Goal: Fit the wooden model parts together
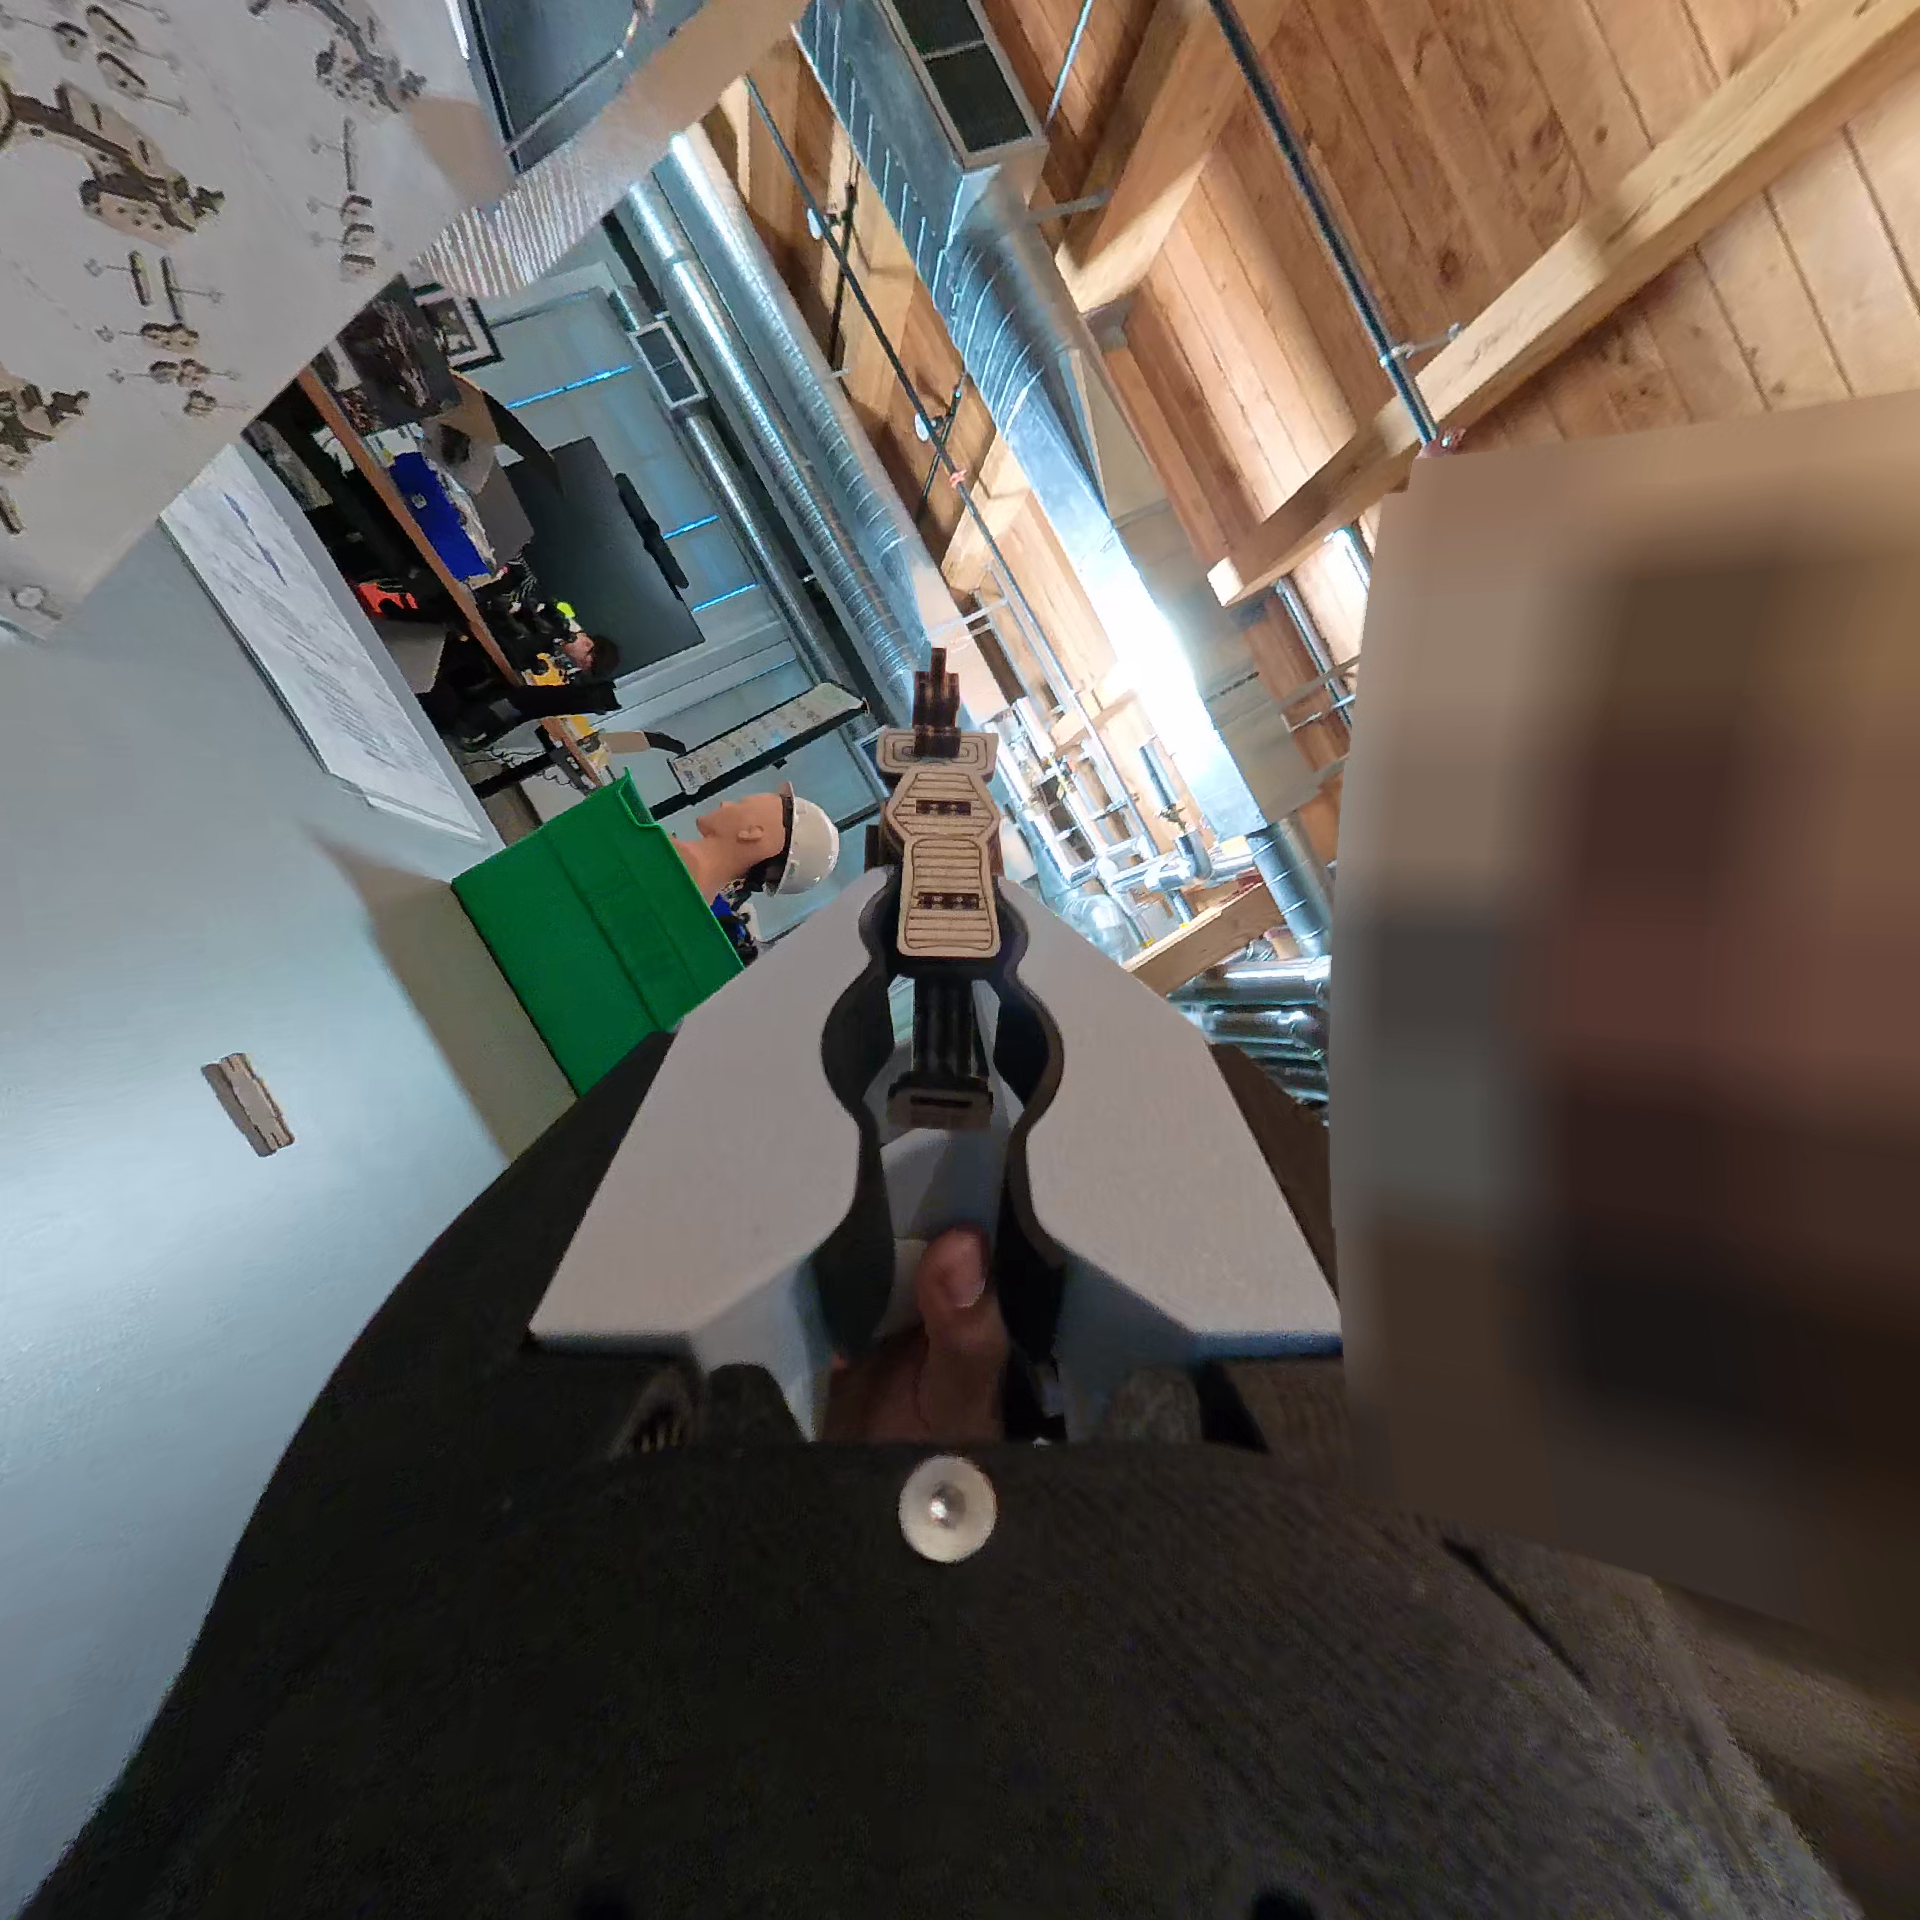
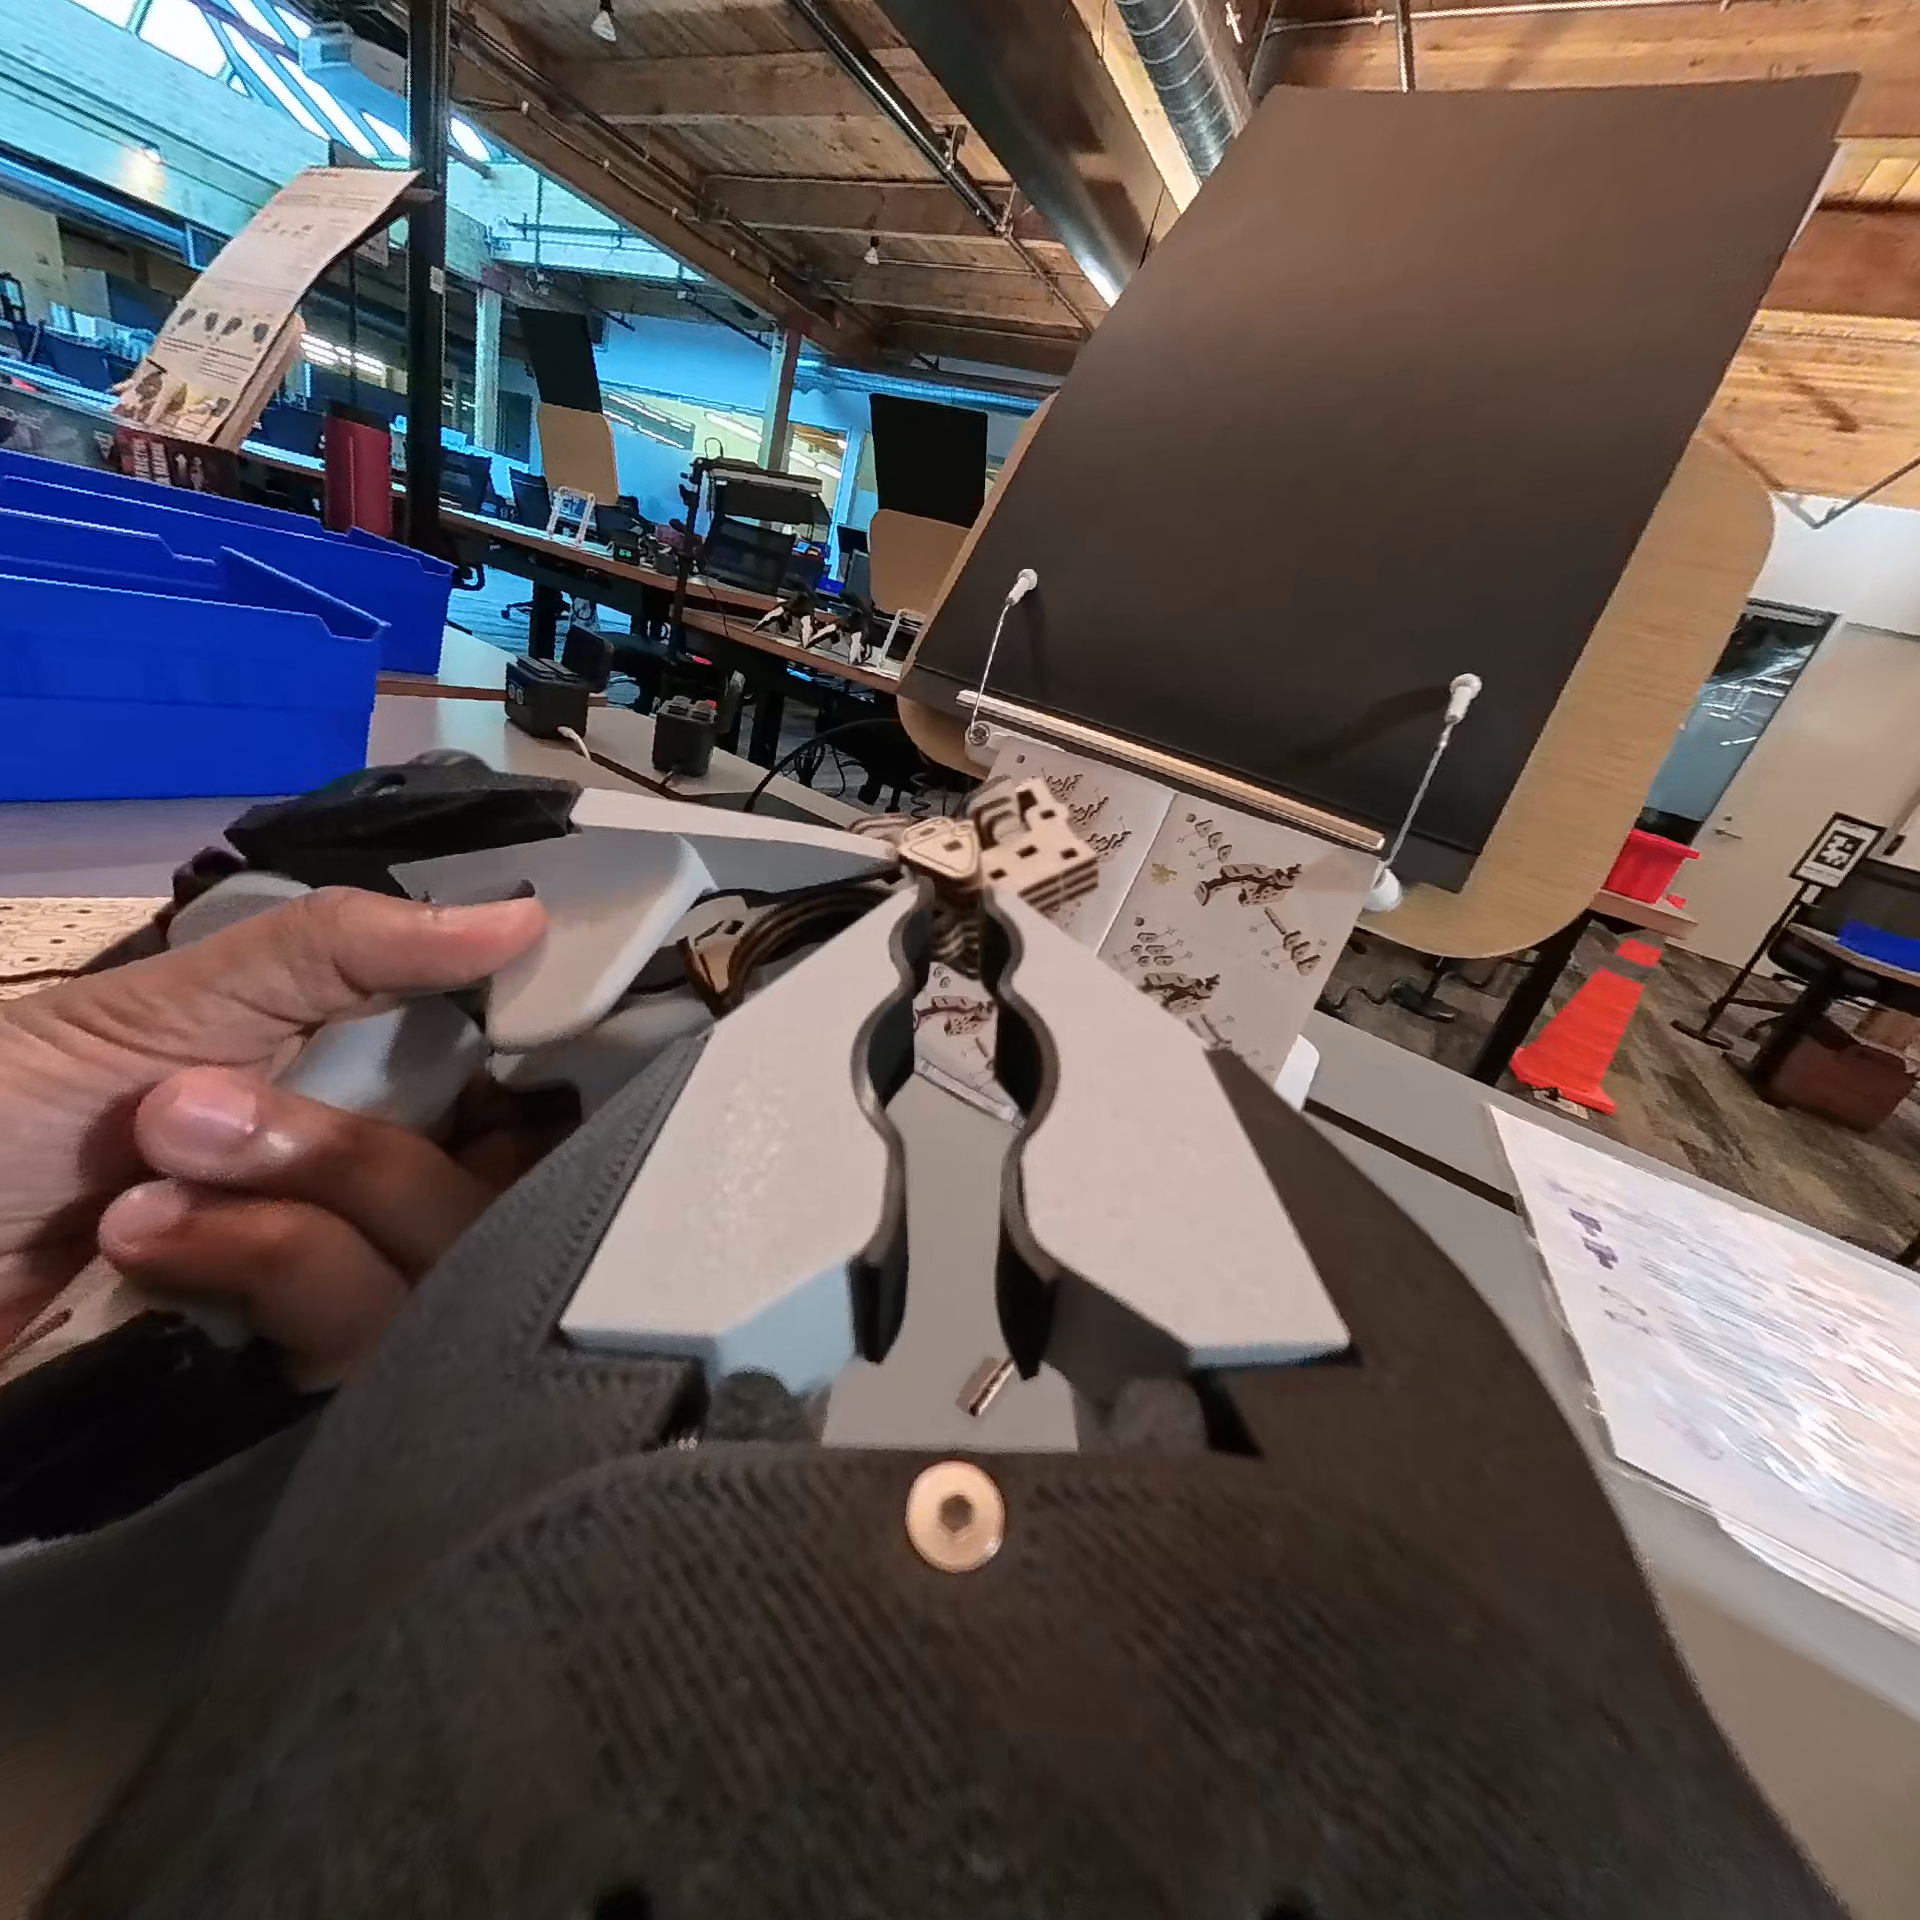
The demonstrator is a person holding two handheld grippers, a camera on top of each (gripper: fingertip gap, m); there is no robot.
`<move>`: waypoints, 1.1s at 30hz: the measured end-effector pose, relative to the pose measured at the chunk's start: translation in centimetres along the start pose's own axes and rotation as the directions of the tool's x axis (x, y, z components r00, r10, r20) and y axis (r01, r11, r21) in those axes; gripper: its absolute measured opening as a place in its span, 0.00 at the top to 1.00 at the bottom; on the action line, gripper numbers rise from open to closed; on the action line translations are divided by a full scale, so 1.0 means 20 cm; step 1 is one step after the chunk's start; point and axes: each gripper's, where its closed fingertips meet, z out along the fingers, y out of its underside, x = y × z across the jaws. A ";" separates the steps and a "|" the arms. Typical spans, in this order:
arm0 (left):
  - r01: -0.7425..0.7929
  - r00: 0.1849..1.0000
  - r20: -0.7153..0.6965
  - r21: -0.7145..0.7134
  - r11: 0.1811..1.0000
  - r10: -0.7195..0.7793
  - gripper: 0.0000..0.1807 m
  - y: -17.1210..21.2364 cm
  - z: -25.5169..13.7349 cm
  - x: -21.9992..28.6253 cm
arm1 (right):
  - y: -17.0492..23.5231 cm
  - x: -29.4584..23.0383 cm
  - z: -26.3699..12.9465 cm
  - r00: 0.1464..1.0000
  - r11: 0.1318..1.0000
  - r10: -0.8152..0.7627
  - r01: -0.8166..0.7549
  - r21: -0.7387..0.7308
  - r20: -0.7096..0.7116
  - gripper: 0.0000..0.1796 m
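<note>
- The left hand-held gripper (image 1: 943,914) clamps a long ribbed wooden model part (image 1: 943,868), pointing it upward.
- The right hand-held gripper (image 2: 948,909) pinches a small wooden assembly (image 2: 997,857) above the desk (image 2: 1455,1195).

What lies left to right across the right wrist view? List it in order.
Blue bins → hand on the left tongs → right tongs gripping a wooden model part → instruction sheet → laminated paper.
</note>
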 end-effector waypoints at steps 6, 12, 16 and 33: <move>-0.054 0.998 0.015 -0.024 0.998 0.054 0.94 0.00 0.00 0.00 | 0.00 0.01 0.00 1.000 1.000 -0.002 0.002 -0.002 0.000 0.98; -0.099 0.994 0.051 -0.030 0.995 0.100 0.94 0.00 0.00 -0.01 | 0.02 0.01 0.00 1.000 1.000 0.002 -0.002 -0.016 0.002 0.99; -0.119 0.989 0.081 -0.041 0.992 0.122 0.94 0.00 0.00 -0.02 | 0.04 0.01 0.01 1.000 0.999 -0.008 0.008 -0.032 0.007 0.99; -0.117 0.986 0.111 -0.060 0.991 0.123 0.93 0.01 0.00 -0.04 | 0.06 0.02 0.01 0.999 0.998 -0.041 0.041 -0.047 0.009 0.97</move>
